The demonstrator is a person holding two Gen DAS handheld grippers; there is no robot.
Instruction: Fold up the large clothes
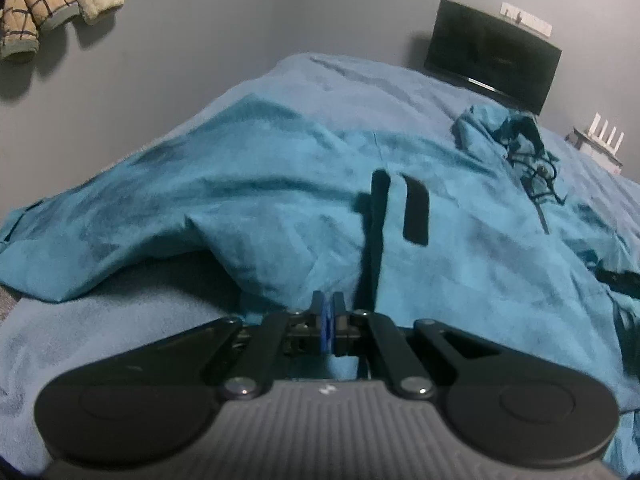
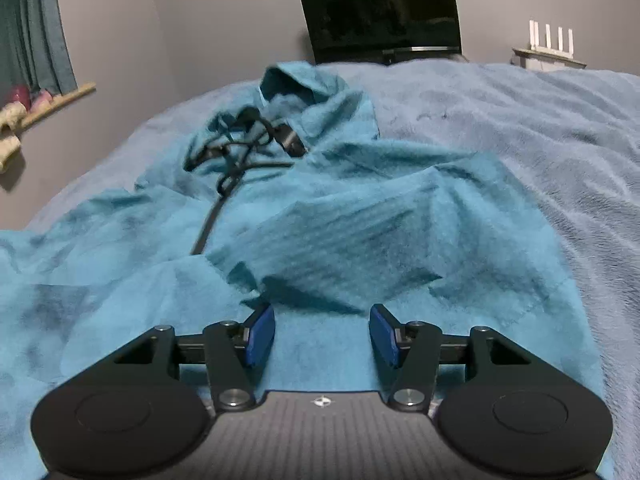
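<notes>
A teal hooded jacket (image 2: 320, 216) lies spread on a bed covered with a light blue blanket (image 2: 540, 128), and this soft wide surface is probably chosen because a large garment needs room to be folded flat. The hood (image 2: 308, 92) with its dark drawstrings (image 2: 236, 152) points toward the far wall, where a dark screen (image 2: 380, 20) stands, so the body of the jacket is near the person and easy to reach. The left gripper (image 1: 328, 312) has its blue pads pressed together, and the cloth rises like a tent toward it, so I judge that it pinches the edge of the jacket; the exact contact is hidden behind the fingers. It holds the edge up, I think, to carry this side over the middle. The right gripper (image 2: 322, 332) has its jaws apart, about half way, with only flat fabric below and nothing between the pads. One sleeve (image 2: 360, 224) lies already across the chest just beyond it, which suggests this side is folded in and set free.
</notes>
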